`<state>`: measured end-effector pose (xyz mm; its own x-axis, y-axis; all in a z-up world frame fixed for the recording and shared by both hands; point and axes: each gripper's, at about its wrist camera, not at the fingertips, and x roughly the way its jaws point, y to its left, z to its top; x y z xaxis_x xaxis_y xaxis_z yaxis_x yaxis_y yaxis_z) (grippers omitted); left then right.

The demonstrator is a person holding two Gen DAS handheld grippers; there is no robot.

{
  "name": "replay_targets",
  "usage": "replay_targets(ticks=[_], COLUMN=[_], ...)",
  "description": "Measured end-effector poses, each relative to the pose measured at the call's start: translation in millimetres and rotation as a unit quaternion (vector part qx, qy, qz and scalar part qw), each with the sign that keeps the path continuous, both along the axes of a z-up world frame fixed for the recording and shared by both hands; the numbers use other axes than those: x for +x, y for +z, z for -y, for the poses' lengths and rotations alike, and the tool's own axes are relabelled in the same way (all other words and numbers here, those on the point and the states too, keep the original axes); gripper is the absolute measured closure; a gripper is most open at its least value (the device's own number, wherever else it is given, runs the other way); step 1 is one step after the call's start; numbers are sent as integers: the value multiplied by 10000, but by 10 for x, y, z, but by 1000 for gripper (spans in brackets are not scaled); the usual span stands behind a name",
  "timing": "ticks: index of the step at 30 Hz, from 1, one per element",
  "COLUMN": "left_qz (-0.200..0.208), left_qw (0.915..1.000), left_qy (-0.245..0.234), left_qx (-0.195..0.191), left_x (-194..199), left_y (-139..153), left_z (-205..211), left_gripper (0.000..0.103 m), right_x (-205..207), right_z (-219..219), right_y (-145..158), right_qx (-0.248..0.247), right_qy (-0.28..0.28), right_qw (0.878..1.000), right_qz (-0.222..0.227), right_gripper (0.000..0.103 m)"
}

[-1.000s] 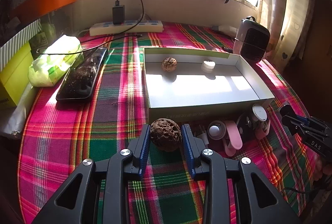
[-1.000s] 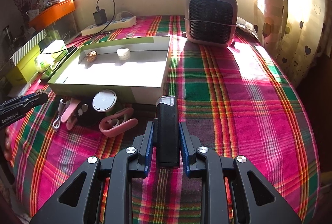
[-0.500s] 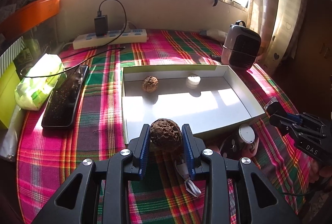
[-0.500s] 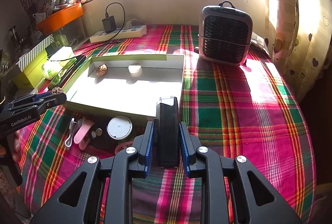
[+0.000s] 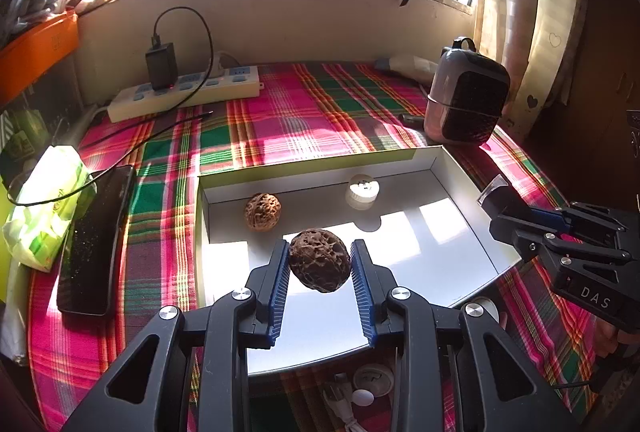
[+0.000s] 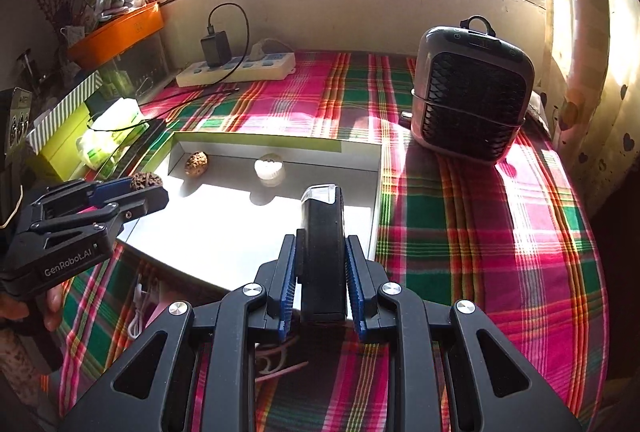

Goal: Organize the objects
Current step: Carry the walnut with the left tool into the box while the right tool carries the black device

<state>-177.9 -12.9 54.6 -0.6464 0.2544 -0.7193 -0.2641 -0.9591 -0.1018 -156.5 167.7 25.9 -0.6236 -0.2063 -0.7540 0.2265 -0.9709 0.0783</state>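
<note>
**Two carried items poised over the box**

The plaid-cloth counter (image 5: 320, 119) carried a shallow white cardboard box (image 5: 452, 167) holding a pale brown walnut (image 5: 262, 211) and a small white round cap (image 5: 362, 187). The left gripper (image 5: 320, 266) pinched a dark wrinkled walnut (image 5: 319, 260) above the box floor. The right gripper (image 6: 321, 272) clamped a black rectangular device with a clear tip (image 6: 323, 248) over the box's near right corner.

The round nut could roll or bounce on release from height. The device could catch the box wall. Small pink and white items below the box's near edge were mostly hidden.
</note>
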Motion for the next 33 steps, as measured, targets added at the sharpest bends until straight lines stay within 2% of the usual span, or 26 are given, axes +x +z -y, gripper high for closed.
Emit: replay_targets(ticks=[16,33], left_qz=[270,417], left_qw=[9996,9987], left_qy=[-42,-134], left_qx=[-69,-248], left_x=[-562,-753], left_y=[-173,-331], left_z=[-164,-276], left_gripper=[75,75], right_x=[-621,-770], right_z=[86,136], right_y=[-202,-329], right_qx=[61,148], right_qy=[-35,-30], right_qw=[9989,9985], right_qz=[453,526], right_gripper=[79,79])
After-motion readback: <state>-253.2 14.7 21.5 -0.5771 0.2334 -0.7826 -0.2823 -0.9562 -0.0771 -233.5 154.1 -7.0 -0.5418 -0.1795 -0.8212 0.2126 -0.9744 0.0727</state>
